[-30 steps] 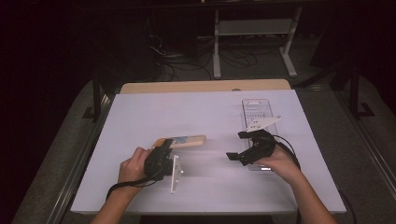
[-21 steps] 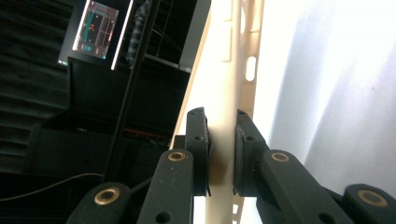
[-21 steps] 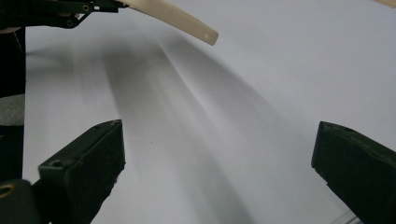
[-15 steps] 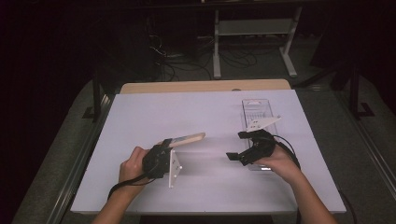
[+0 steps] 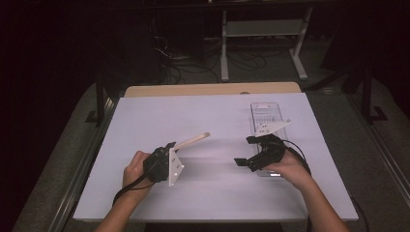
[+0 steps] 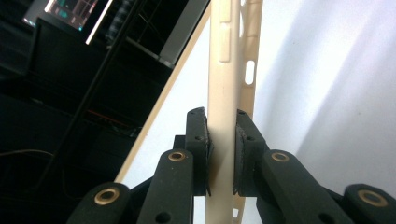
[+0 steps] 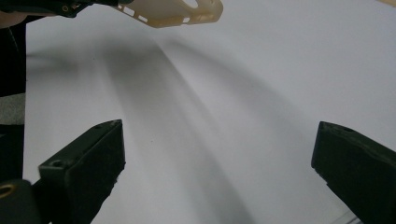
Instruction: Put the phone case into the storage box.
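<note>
A cream phone case (image 5: 194,139) sticks out up and to the right from my left gripper (image 5: 170,146), clear of the white table sheet (image 5: 145,116). The left gripper view has both pads shut on the case's thin edge (image 6: 224,70), pinched at my left gripper (image 6: 223,140). My right gripper (image 5: 245,151) rests to the right with its jaws wide open and nothing between them. In the right gripper view, bare sheet lies between the jaws of my right gripper (image 7: 219,144), and the case's far end (image 7: 173,11) hangs at the top left.
A clear plastic tray (image 5: 266,113) lies on the sheet just behind the right hand. A wooden board edge (image 5: 208,89) runs along the table's back. Beyond it stand dark floor, cables and a metal stand (image 5: 263,29).
The left gripper has rolled and lifted the case's free end, so the case now slants upward and looks thinner than before. The right hand has stayed put.
</note>
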Motion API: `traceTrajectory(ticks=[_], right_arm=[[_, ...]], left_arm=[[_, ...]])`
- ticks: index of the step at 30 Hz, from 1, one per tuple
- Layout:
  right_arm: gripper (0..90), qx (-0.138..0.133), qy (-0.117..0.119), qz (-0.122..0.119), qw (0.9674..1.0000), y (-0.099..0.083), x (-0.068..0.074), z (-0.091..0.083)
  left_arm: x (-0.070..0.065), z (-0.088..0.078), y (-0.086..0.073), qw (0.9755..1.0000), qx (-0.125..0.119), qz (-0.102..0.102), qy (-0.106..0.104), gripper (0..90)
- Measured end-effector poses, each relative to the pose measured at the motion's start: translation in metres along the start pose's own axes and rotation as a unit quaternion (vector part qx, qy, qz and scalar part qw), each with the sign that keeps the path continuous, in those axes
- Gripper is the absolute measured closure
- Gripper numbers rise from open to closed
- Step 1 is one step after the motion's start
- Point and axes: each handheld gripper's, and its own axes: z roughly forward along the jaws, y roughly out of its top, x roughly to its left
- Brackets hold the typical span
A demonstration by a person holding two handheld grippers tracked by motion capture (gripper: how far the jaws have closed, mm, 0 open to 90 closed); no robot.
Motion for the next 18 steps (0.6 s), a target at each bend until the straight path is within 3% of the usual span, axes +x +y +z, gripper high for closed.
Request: traceTrajectory(ticks=[7,14,18], right_arm=[[2.4,0.0,0.0,0.001,1.0,0.0,0.0,0.0],[2.4,0.0,0.0,0.001,1.0,0.0,0.0,0.0],[2.4,0.0,-0.001,0.001,1.0,0.0,0.0,0.0]], left_arm=[[0.005,0.002,-0.003,0.9985,-0.004,-0.05,-0.02,78.8],[0.011,0.003,-0.006,0.9938,-0.004,-0.103,-0.041,78.8],[0.015,0.003,-0.008,0.9912,-0.002,-0.123,-0.049,78.8]])
